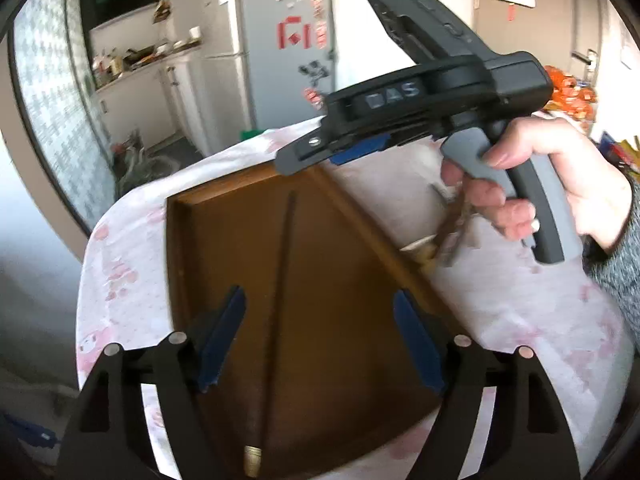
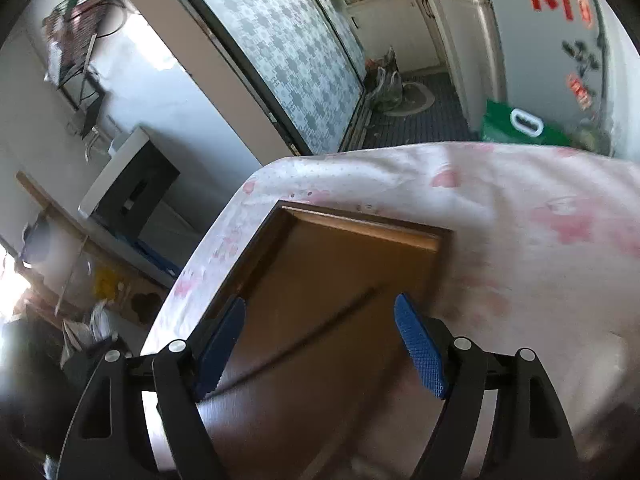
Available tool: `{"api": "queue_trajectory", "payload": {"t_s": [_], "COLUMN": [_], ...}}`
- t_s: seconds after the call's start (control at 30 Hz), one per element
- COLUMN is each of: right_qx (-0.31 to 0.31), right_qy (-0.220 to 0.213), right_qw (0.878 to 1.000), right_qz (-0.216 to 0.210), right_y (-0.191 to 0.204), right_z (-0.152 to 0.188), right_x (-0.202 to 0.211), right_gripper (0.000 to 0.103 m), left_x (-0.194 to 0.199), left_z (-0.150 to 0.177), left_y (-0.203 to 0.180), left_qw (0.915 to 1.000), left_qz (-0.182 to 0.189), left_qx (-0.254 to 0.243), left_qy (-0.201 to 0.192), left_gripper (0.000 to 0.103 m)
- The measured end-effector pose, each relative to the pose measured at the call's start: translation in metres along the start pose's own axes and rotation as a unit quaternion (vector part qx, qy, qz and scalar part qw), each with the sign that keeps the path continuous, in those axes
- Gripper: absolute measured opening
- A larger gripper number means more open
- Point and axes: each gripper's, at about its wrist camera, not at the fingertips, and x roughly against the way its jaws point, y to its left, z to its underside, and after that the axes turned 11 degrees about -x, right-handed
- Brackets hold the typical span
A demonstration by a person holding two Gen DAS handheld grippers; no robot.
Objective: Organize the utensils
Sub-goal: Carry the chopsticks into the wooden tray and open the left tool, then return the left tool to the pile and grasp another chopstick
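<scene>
Kitchen behind, pink cloth (image 1: 500, 308) over the table; we keep the wooden tray (image 1: 328, 320) near its corner as the sorting place; one chopstick (image 1: 276, 300) lies inside it; left gripper (image 1: 320, 340) and right gripper (image 2: 320, 344) hover above, both spread, empty; more utensils (image 1: 448, 232) wait beside the tray.

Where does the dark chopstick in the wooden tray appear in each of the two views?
Left wrist: the chopstick runs up the middle of the wooden tray, metal tip nearest the camera.
Right wrist: it lies diagonally on the tray floor, between the open fingers.
Shared landmark: the pink tablecloth.
</scene>
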Motion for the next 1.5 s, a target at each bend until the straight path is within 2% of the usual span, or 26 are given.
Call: {"api": "queue_trajectory", "payload": {"t_s": [0.1, 0.23, 0.4, 0.47, 0.53, 0.6, 0.63, 0.73, 1.0, 1.07, 1.1, 1.13, 1.2, 1.5], "right_qx": [0.007, 0.006, -0.040, -0.069, -0.106, -0.130, -0.147, -0.169, -0.194, -0.202, -0.202, -0.202, -0.198, -0.145], "right_qy": [-0.018, -0.044, -0.074, -0.082, -0.087, -0.089, -0.086, -0.082, -0.085, -0.082, -0.086, -0.087, -0.091, -0.144], "right_qw": [1.000, 0.997, 0.993, 0.991, 0.987, 0.984, 0.983, 0.980, 0.974, 0.973, 0.973, 0.973, 0.974, 0.977], "right_qz": [0.024, 0.061, 0.078, 0.084, 0.083, 0.082, 0.074, 0.067, 0.078, 0.073, 0.072, 0.069, 0.069, 0.059], "right_y": [-0.013, -0.045, -0.103, -0.127, -0.156, -0.172, -0.184, -0.199, -0.219, -0.224, -0.225, -0.226, -0.226, -0.194], "right_z": [0.012, 0.032, 0.057, 0.061, 0.064, 0.065, 0.065, 0.064, 0.050, 0.049, 0.049, 0.049, 0.050, 0.050], "right_x": [0.044, 0.099, 0.148, 0.159, 0.165, 0.165, 0.163, 0.151, 0.117, 0.114, 0.115, 0.115, 0.119, 0.160], "right_gripper": [0.078, 0.078, 0.078, 0.070, 0.053, 0.043, 0.043, 0.043, 0.043, 0.040, 0.036, 0.026, 0.018, 0.014], "left_x": [0.003, 0.001, -0.009, -0.013, -0.016, -0.020, -0.025, -0.035, -0.057, -0.061, -0.062, -0.064, -0.068, -0.084], "left_z": [-0.008, -0.010, -0.013, -0.019, -0.027, -0.033, -0.037, -0.042, -0.059, -0.062, -0.063, -0.064, -0.065, -0.072], "left_y": [-0.021, -0.048, -0.078, -0.084, -0.092, -0.093, -0.095, -0.097, -0.087, -0.085, -0.085, -0.085, -0.086, -0.097], "left_qw": [0.9997, 0.9988, 0.9979, 0.9976, 0.9972, 0.9975, 0.9977, 0.9968, 0.9968, 0.9968, 0.9967, 0.9966, 0.9963, 0.9945], "left_qz": [0.014, 0.034, 0.051, 0.053, 0.053, 0.041, 0.040, 0.054, 0.054, 0.054, 0.054, 0.054, 0.055, 0.066], "left_qx": [-0.007, -0.020, -0.032, -0.038, -0.046, -0.053, -0.054, -0.059, -0.058, -0.058, -0.060, -0.062, -0.064, -0.080], "left_qy": [-0.016, -0.029, -0.026, -0.026, -0.027, -0.020, -0.012, -0.005, 0.005, 0.006, 0.007, 0.008, 0.011, 0.019], "left_gripper": [0.090, 0.091, 0.091, 0.091, 0.088, 0.064, 0.060, 0.059, 0.060, 0.061, 0.061, 0.061, 0.061, 0.061]}}
